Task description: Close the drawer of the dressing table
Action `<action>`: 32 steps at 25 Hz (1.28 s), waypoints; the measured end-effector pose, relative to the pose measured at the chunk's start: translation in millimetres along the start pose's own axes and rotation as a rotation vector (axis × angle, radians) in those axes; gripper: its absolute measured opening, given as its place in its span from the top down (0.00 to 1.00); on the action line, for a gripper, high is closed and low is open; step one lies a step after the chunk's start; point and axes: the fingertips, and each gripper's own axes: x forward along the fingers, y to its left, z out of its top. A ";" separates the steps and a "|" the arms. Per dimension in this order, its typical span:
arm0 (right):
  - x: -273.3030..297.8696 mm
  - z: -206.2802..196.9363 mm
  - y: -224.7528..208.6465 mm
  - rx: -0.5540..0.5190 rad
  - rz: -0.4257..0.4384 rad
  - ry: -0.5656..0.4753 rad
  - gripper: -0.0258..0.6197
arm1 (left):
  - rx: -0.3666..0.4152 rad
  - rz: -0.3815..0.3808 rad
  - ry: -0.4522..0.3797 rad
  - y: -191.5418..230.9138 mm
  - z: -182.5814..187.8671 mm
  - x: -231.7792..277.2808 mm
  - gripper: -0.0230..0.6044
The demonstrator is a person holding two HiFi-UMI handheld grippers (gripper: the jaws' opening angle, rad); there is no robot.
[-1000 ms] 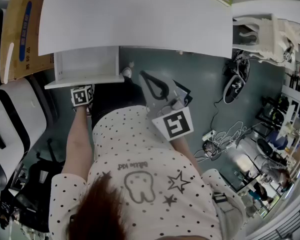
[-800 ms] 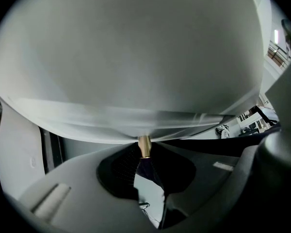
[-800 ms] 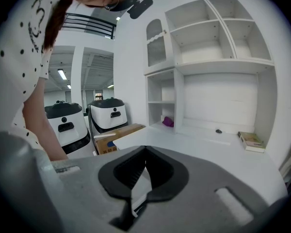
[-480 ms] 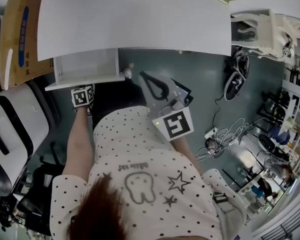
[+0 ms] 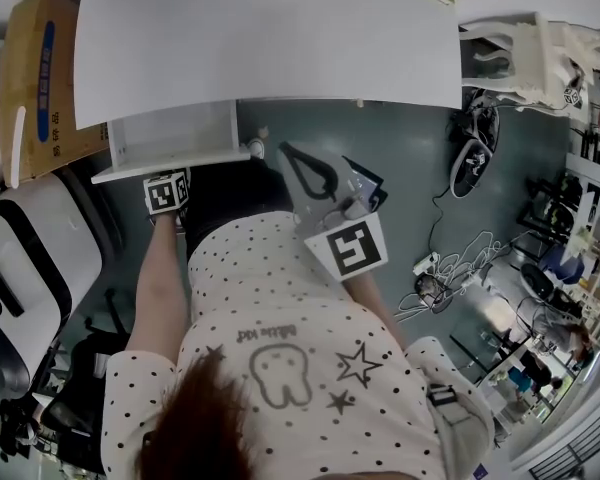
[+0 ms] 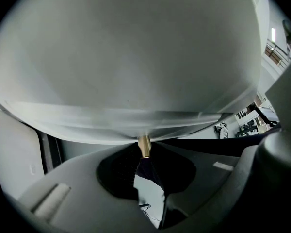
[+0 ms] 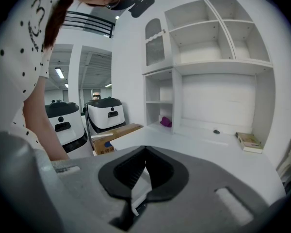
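While the white rectangular drawer (image 5: pixel 170 133) stands pulled out from under the left end of the white flat-topped dressing table (image 5: pixel 280 38), the left gripper (image 5: pixel 168 178) sits against its front panel. Its jaws are closed tip to tip on the small brass cylindrical knob (image 6: pixel 144 145) projecting from that panel. The right gripper (image 5: pixel 286 151) hangs well apart from the drawer, just beyond the person's white dotted shirt (image 5: pixel 280 308) and near the table's front edge. Its jaws are fully together and grip nothing.
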 end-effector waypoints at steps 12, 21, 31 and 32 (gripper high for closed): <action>-1.4 -2.4 -1.5 0.013 0.013 0.008 0.96 | -0.015 0.023 -0.006 -2.5 15.3 -2.1 0.86; -2.5 -4.4 -3.6 0.038 0.005 0.008 0.96 | -0.067 0.049 -0.010 1.1 16.7 4.6 0.86; 39.3 17.8 -1.0 0.049 0.005 0.031 0.96 | 0.013 -0.006 0.047 -2.6 18.0 7.7 0.86; 43.0 19.3 -1.2 0.053 -0.004 0.029 0.96 | 0.029 -0.013 0.046 -2.9 18.5 6.5 0.85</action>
